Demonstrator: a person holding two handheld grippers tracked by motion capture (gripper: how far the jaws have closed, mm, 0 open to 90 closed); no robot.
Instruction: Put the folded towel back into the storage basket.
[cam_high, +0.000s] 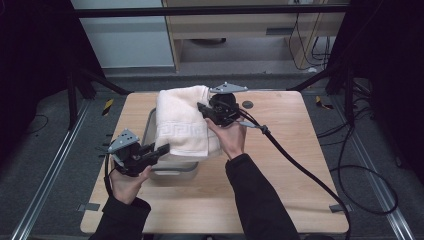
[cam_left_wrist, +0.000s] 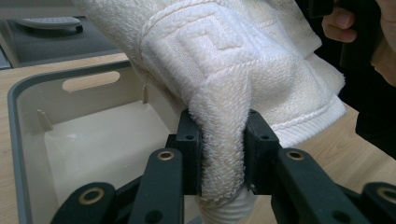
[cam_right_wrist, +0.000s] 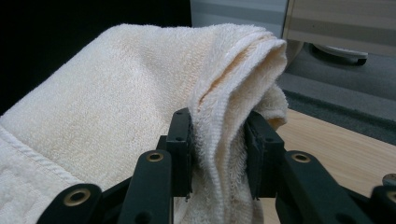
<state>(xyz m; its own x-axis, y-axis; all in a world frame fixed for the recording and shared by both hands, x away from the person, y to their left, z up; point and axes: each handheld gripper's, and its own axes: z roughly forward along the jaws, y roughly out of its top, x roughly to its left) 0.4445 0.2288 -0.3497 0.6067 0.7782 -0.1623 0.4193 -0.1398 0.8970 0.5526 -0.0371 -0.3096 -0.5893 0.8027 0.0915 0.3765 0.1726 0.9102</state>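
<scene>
A folded cream towel (cam_high: 182, 122) is held above the grey bin (cam_high: 172, 167) near the table's (cam_high: 280, 165) left edge. The left gripper (cam_high: 159, 150) is clamped on its near corner, the right gripper (cam_high: 202, 107) on its far edge. Lowering it into the bin seems next, calling for both hands to descend together before any release.
</scene>
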